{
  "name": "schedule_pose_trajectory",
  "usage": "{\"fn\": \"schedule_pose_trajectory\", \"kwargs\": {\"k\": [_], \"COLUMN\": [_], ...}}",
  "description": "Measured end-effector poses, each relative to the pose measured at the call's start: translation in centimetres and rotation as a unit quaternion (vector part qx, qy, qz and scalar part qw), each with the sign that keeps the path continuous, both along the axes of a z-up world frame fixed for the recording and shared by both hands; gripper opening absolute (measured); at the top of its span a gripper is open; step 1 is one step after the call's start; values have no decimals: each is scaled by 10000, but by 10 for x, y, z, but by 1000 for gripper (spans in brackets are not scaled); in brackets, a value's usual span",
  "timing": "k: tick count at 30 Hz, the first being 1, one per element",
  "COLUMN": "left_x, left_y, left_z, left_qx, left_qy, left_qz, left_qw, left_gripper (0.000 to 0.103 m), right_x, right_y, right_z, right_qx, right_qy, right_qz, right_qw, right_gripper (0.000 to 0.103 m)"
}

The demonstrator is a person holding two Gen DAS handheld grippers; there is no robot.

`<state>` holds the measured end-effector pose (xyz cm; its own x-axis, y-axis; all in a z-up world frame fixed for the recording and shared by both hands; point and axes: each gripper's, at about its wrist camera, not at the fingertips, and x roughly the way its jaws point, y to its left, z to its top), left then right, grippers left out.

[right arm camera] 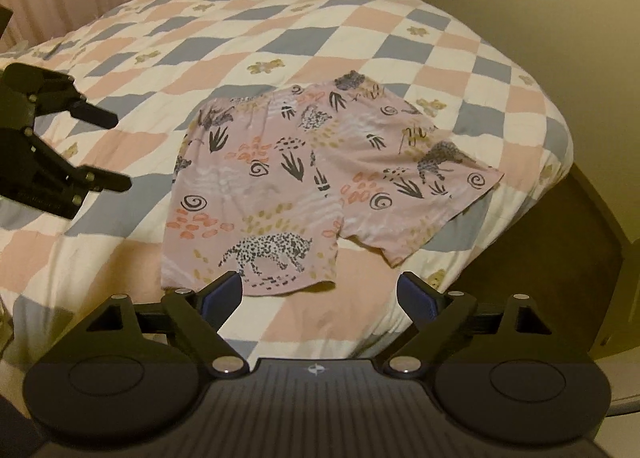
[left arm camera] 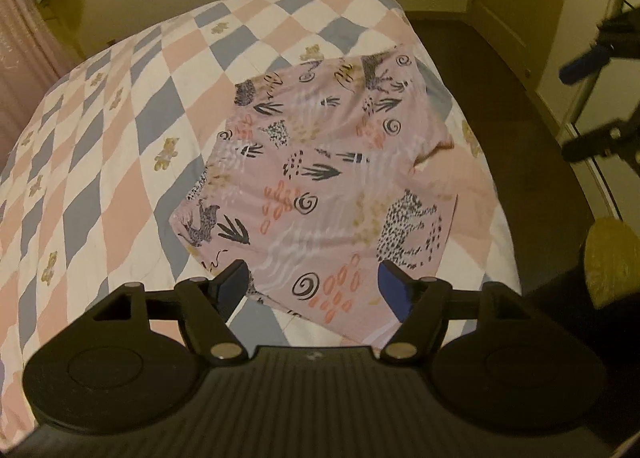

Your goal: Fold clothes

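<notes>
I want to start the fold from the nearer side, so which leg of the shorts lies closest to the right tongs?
The leg with the big spotted leopard: its hem lies just ahead of the right tongs. The other leg stretches toward the bed's edge.

The left gripper (left arm camera: 314, 282) sits at the bottom centre of its own view, jaws spread wide, nothing between them. The right gripper (right arm camera: 320, 294) does likewise in its view, also gaping and empty. In the right wrist view, the left gripper (right arm camera: 108, 149) reaches in from the left edge, its fingers parted.

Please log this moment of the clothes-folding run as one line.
stage: pre-grasp | shorts: flat, unfolded on quilt | left gripper: open, empty | right gripper: open, empty
</notes>
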<state>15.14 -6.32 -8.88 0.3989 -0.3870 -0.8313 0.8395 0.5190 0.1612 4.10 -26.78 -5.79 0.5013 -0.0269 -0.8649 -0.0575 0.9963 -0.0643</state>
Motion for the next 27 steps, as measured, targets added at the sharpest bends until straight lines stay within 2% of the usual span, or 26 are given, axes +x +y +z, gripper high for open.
{"fn": "schedule_pose_trajectory", "kwargs": {"k": [12, 18, 27], "left_x": [-32, -32, -27], "left_y": [-22, -25, -21], "left_z": [18, 22, 13], "left_qx": [97, 139, 292], "left_qy": [-117, -190, -178], "left_qz": [147, 173, 110], "left_qw": [9998, 9996, 9994], "left_gripper": [69, 72, 73], "right_x": [-21, -20, -14], "right_y": [-26, -31, -26], "right_z": [15, 15, 4], "right_qx": [191, 223, 286], "right_qy": [-201, -256, -112], "right_qz": [69, 131, 180], "right_qw": [9996, 9993, 9994], "right_gripper": [90, 90, 90]}}
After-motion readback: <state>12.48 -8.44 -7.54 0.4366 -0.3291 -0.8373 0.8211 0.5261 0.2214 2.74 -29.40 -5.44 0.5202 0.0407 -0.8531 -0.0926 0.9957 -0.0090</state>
